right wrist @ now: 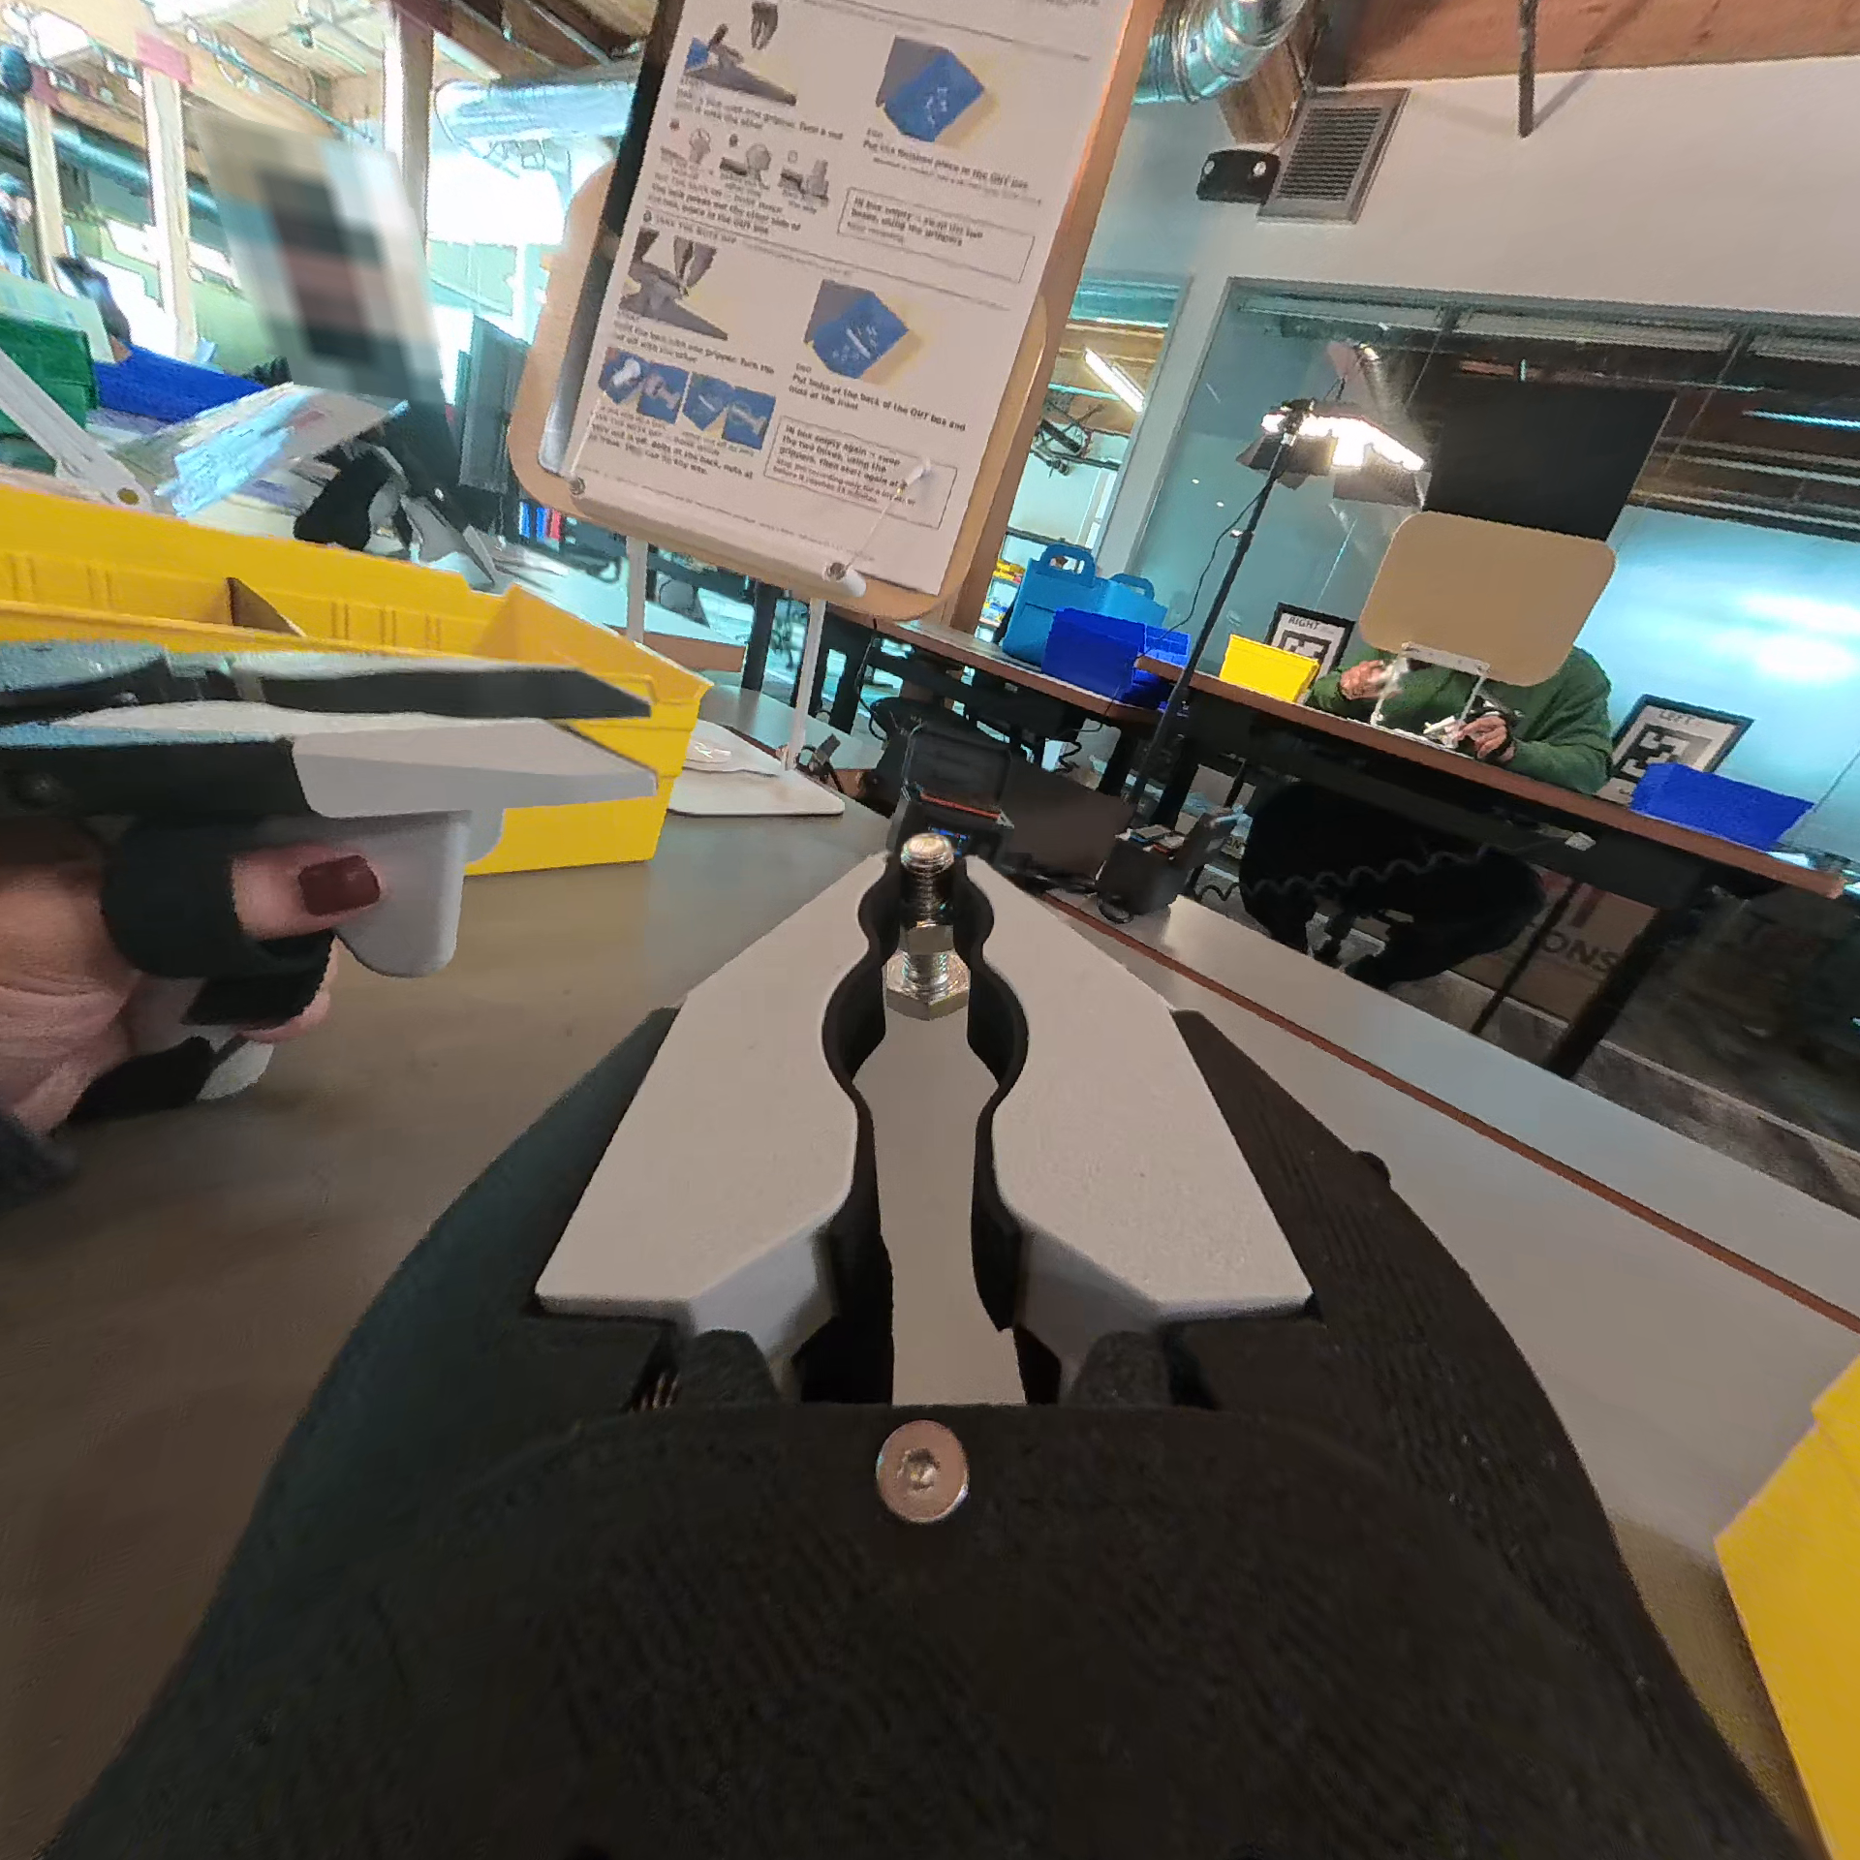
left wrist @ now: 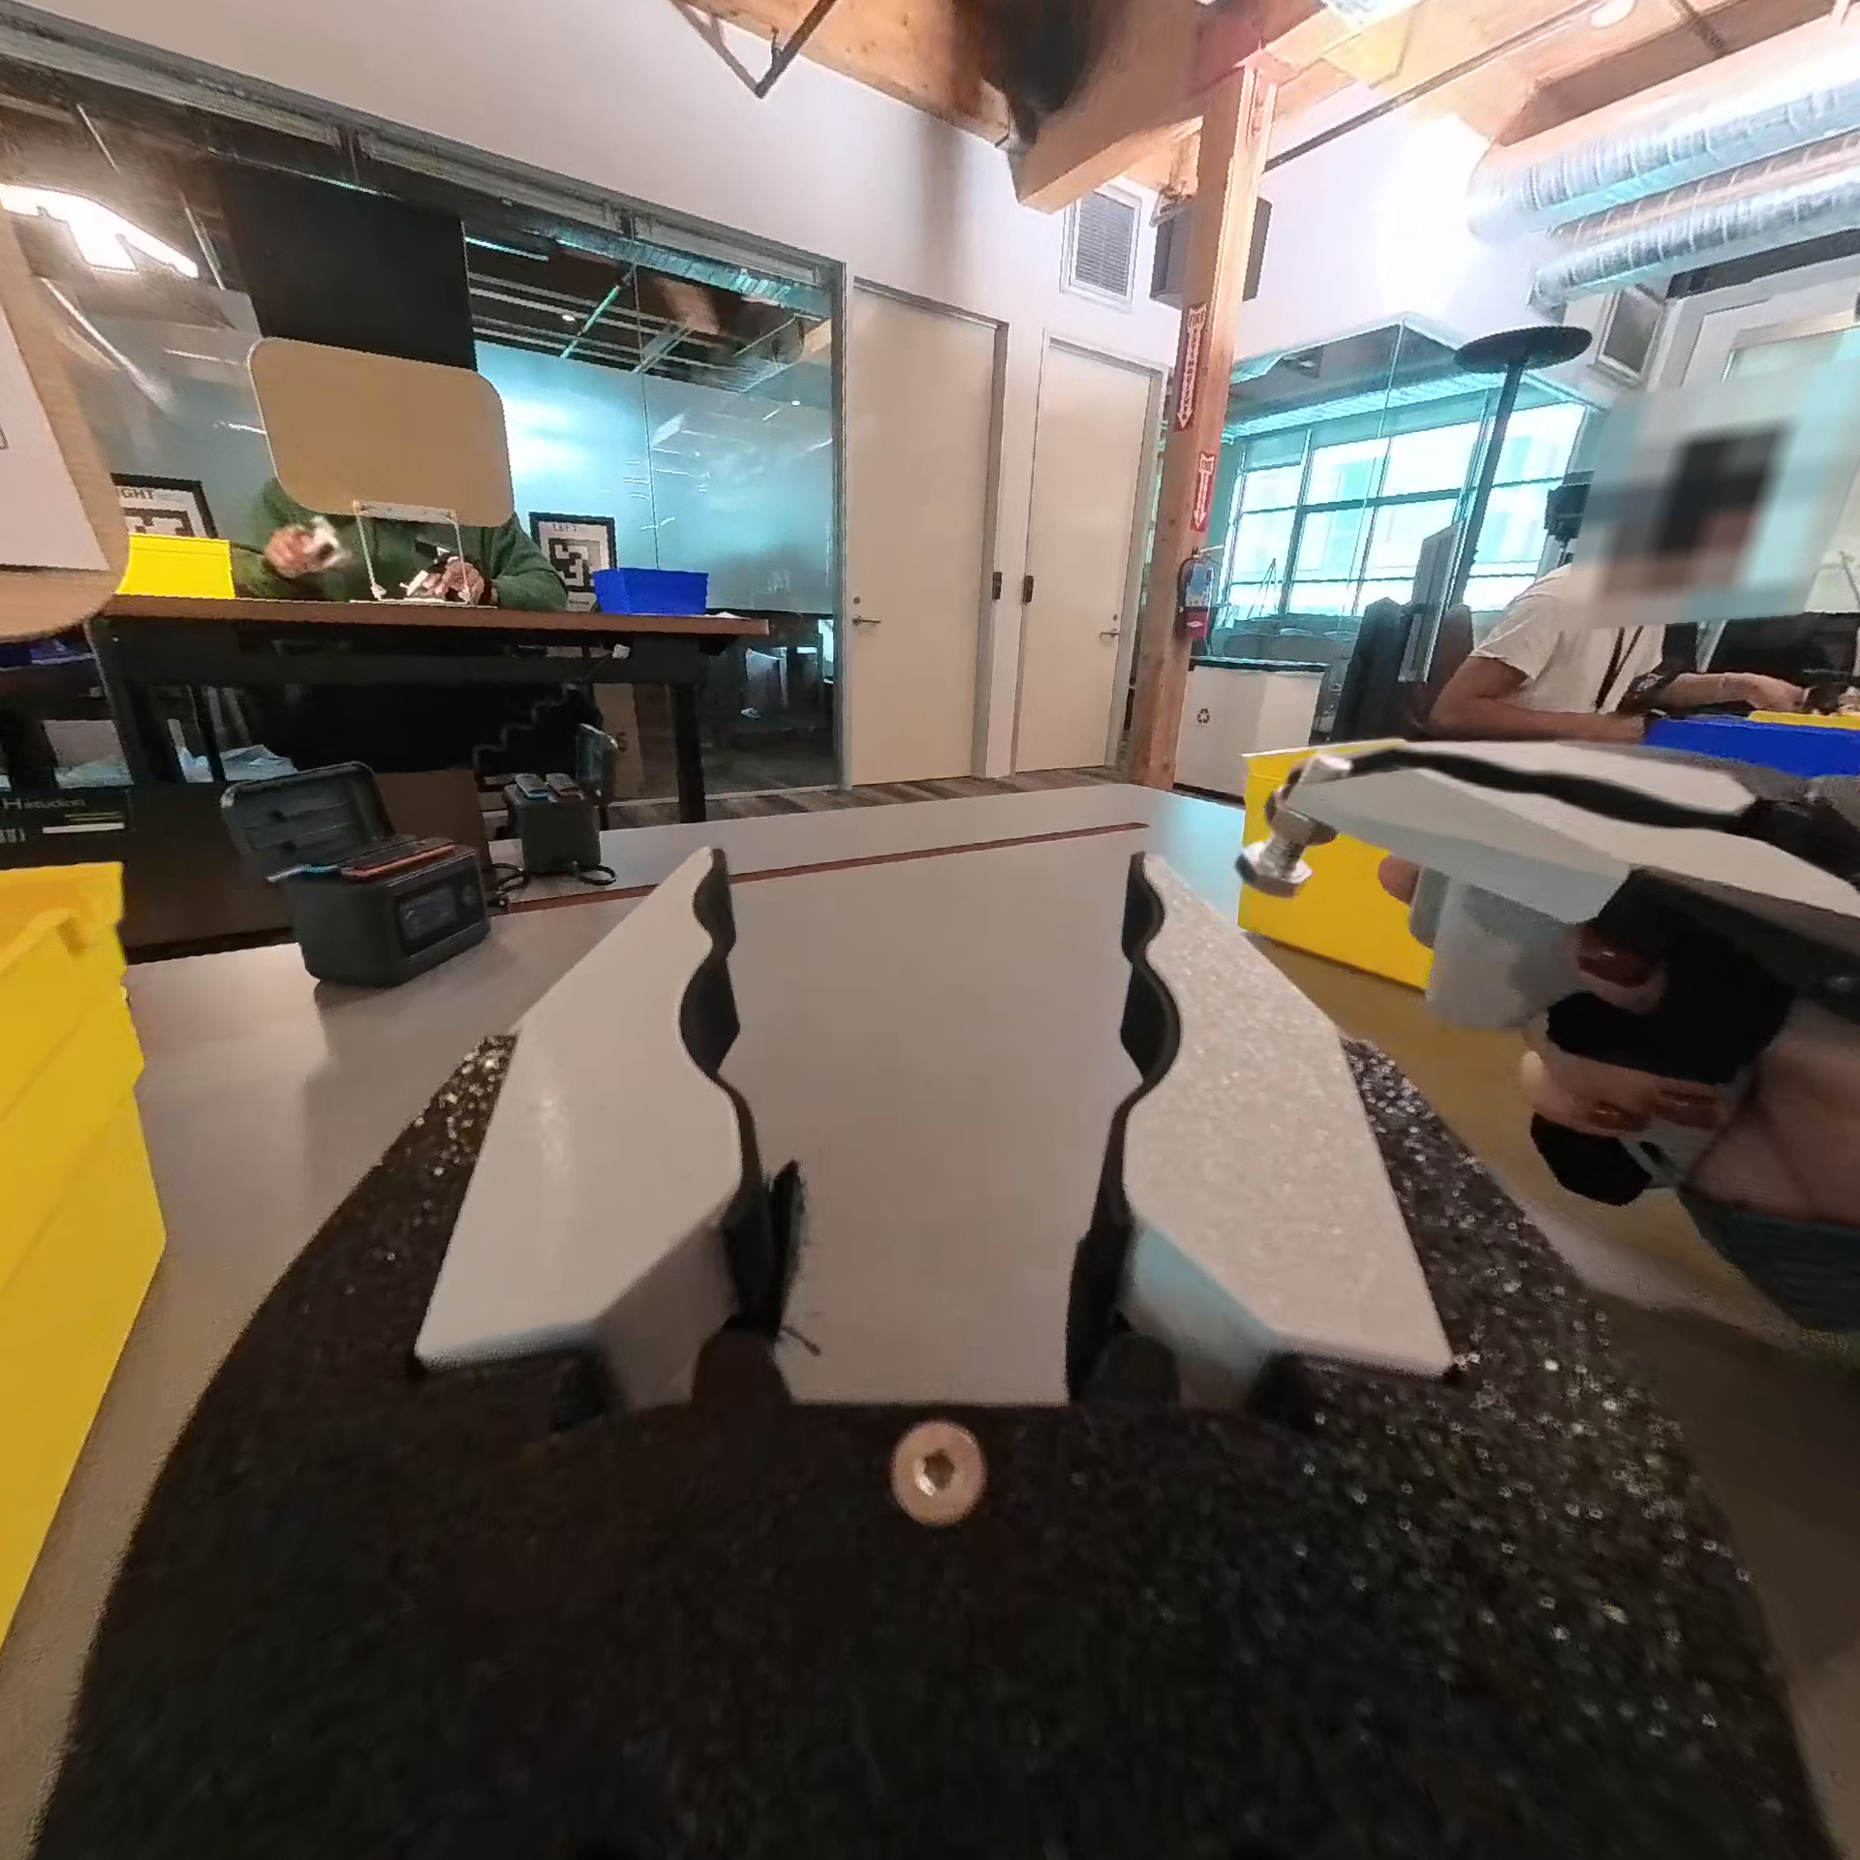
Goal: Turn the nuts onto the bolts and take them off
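Right hand-held gripper clamps bolt with nut above bare desk — left hand-held gripper spread wide, empty; yellow bin flanks the left edge.

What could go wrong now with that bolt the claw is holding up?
1. The right claw pinches the bolt only near its tips, so it might slip out and fall onto the table.
2. The left claw is open and empty, off to the side. It may bump the bolt while coming to turn the nut.
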Available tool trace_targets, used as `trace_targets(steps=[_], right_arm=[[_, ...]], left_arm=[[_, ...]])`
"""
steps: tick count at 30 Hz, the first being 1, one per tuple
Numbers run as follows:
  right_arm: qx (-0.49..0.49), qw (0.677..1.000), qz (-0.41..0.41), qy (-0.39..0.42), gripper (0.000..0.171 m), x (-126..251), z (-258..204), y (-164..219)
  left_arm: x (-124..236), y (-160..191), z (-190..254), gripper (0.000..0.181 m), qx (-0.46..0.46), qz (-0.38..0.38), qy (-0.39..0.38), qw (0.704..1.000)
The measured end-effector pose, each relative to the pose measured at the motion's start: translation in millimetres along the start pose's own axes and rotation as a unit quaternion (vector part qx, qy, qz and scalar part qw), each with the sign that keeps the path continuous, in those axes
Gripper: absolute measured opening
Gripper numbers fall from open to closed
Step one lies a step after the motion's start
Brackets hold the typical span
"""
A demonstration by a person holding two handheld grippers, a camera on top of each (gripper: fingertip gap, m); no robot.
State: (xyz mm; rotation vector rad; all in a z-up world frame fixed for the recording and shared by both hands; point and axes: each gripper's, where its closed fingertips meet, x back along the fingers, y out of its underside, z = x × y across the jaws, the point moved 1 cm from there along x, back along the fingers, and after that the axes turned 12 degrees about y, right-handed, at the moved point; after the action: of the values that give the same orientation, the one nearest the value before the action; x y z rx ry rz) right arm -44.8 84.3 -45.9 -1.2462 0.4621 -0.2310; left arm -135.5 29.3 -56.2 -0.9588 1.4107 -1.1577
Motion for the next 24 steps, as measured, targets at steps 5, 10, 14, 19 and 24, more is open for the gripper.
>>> trace_targets(steps=[5, 10, 14, 19, 24], right_arm=[[-0.015, 1.000, 0.019, 0.008, 0.008, 0.6, 6.9, -11.1], [0.014, 0.998, 0.040, 0.040, 0.008, 7.6, 23.6, -31.1], [0.005, 0.997, 0.035, 0.063, 0.008, 32.1, 65.8, -69.6], [0.000, 0.987, -0.077, 0.140, 0.007, 74.4, 166.5, -81.1], [-0.069, 0.914, -0.356, 0.183, 0.008, 130.0, 252.2, 2.5]], left_arm=[[-0.9, 0.3, 1.8, 0.075, -0.009, -0.003, 0.001, 1.000], [-2.0, 0.6, 6.2, 0.076, -0.026, -0.008, 0.006, 1.000], [1.3, -3.1, 3.2, 0.075, -0.012, 0.009, 0.005, 1.000], [7.8, -8.7, -6.7, 0.077, 0.039, 0.042, 0.004, 0.998], [7.3, -5.8, -11.8, 0.080, 0.067, 0.039, 0.004, 0.997]])
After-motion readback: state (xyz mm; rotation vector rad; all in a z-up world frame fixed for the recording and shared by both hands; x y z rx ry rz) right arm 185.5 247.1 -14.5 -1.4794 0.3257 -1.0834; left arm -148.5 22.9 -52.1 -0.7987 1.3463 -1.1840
